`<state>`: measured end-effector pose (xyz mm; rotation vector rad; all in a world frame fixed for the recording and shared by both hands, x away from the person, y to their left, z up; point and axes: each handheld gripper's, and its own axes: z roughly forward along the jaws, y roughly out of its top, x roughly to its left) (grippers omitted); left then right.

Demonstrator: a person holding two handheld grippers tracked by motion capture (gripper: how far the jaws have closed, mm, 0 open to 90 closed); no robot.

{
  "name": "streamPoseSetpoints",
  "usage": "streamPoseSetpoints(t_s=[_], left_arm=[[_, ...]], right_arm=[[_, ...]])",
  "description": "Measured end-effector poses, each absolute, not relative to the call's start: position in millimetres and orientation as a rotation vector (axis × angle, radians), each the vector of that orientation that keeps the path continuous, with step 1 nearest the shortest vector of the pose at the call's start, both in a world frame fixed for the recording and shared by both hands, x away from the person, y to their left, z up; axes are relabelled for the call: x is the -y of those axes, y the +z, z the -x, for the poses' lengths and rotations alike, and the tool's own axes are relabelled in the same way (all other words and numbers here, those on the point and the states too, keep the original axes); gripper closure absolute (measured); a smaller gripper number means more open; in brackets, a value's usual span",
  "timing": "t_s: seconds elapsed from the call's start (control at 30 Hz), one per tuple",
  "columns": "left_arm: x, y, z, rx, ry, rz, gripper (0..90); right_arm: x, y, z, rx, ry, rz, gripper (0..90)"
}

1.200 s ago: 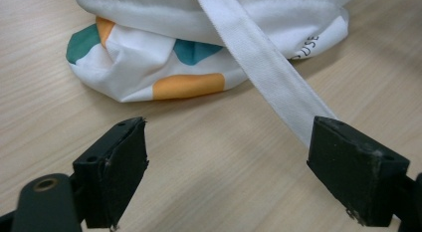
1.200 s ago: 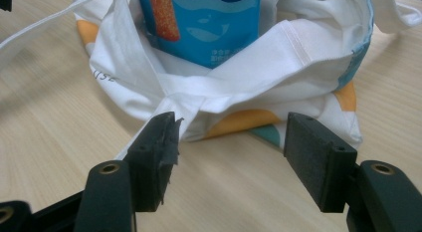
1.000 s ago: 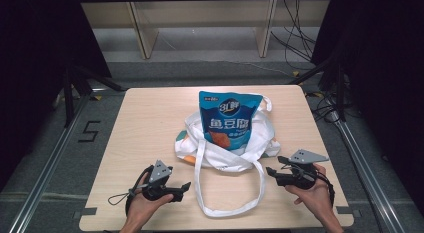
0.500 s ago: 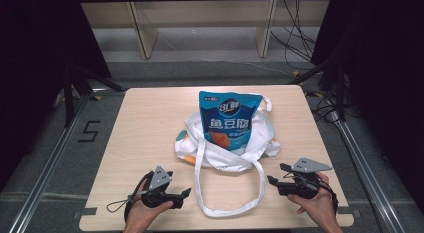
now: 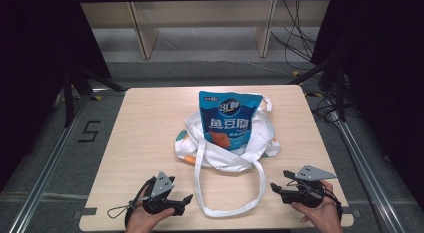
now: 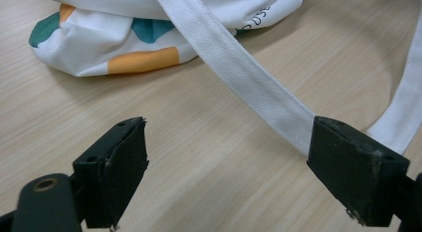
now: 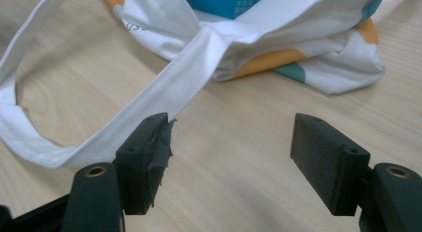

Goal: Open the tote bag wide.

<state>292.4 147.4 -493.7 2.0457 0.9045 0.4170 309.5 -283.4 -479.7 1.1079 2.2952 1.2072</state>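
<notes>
Left tongs (image 5: 189,198) agape, right tongs (image 5: 272,185) agape, flanking tote strap (image 5: 230,210)

Left gripper (image 6: 226,167) low over wooden worktop (image 6: 209,142), jaws wide apart, nothing between; white strap (image 6: 244,72) running past right jaw from crumpled tote bag (image 6: 124,38).

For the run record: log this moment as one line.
left hand-held gripper: open, beside strap | right hand-held gripper: open, jaws just widened, nothing between | tote bag: on table, snack bag inside | strap loop: flat
</notes>
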Motion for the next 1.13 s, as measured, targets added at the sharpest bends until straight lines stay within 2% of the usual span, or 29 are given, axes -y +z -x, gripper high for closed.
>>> streamPoseSetpoints(t_s=[0.4,0.8,1.13], left_arm=[[-147,-496,-283,-0.893,0.407,-2.062,14.9],[-145,-500,-274,-0.855,0.396,-2.095,15.0],[-146,-500,-274,-0.887,0.388,-2.098,15.0]], right_arm=[[282,-489,-290,-2.364,1.118,-1.137,24.0],[286,-493,-275,-2.392,1.094,-1.109,23.1],[288,-495,-274,-2.425,1.08,-1.108,22.8]])
